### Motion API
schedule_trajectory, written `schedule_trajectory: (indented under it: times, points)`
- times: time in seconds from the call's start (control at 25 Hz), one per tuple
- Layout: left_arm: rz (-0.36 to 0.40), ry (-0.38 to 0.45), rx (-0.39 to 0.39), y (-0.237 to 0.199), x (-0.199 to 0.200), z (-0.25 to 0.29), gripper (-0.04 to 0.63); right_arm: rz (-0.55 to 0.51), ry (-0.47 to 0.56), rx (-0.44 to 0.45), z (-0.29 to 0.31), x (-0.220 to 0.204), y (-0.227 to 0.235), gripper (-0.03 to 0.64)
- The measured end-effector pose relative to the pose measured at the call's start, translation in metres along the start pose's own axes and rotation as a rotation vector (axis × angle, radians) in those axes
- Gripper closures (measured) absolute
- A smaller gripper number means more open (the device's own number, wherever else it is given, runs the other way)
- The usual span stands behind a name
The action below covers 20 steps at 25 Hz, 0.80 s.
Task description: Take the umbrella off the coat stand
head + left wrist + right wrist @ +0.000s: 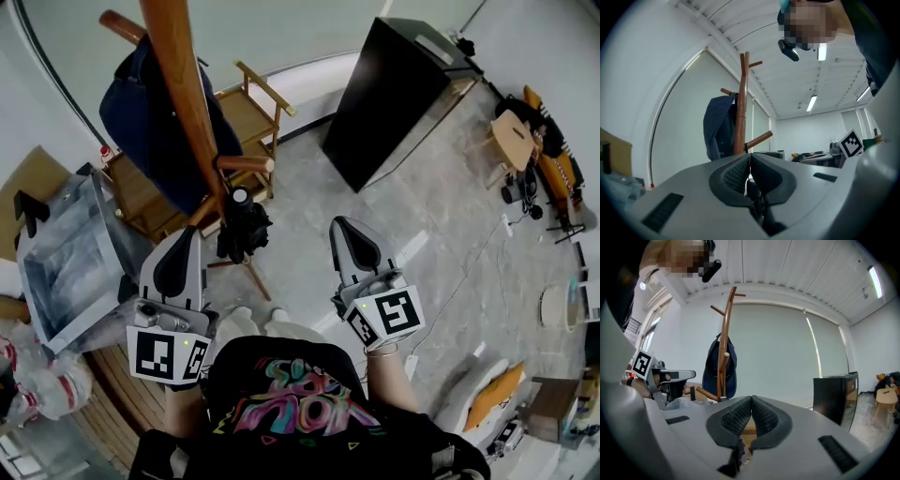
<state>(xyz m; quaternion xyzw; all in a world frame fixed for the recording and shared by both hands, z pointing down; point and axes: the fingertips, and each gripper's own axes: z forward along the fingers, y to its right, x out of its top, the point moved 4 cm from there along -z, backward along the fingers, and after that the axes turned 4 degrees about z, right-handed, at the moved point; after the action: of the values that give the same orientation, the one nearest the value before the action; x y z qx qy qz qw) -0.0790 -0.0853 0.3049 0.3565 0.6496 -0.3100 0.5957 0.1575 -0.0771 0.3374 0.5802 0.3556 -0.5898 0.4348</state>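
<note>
Farthest left of the coat stand [183, 84] in my head view sits a grey tub [56, 272], down on the floor [309, 216]. A navy jacket [141, 112] hangs on the stand's left side, draped against the wooden pole.

My left hand-held gripper [187, 239] is just in front of the stand's lower pegs, its tips aimed at the pole. In the left gripper view its jaws are pressed together at the tips [749, 157] with nothing held. Beyond them rise the pole [740, 108], the jacket [719, 129] and one slanted peg [759, 139].

The umbrella [242, 230] is on the stand. It is a black, folded bundle hanging low on the pole's right side, just below a short peg [248, 164], between my two grippers and touched by neither.

A wooden folding chair [253, 108] stands behind the stand, just to its right.

My right hand-held gripper [342, 230] is to the right of the stand, apart from the umbrella. In the right gripper view its pads meet [751, 399] and it is empty too. From there the stand [725, 343] is off to the left.

Well to the right of the stand is a black cabinet [389, 94].
</note>
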Motion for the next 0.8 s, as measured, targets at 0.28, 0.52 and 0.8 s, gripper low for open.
schedule_trajectory:
  times: [0.28,0.52,0.8]
  points:
    - [0.012,-0.024,0.122,0.002,-0.001,-0.028,0.571,0.003,-0.004,0.145,0.013,0.001,-0.013,0.601]
    - [0.022,-0.029,0.156,-0.011,0.001,-0.037,0.571,0.004,-0.007,0.187,0.034,-0.001,-0.028,0.601]
    - [0.027,-0.03,0.166,-0.021,0.003,-0.036,0.571,0.0,-0.028,0.192,0.044,-0.006,-0.029,0.601]
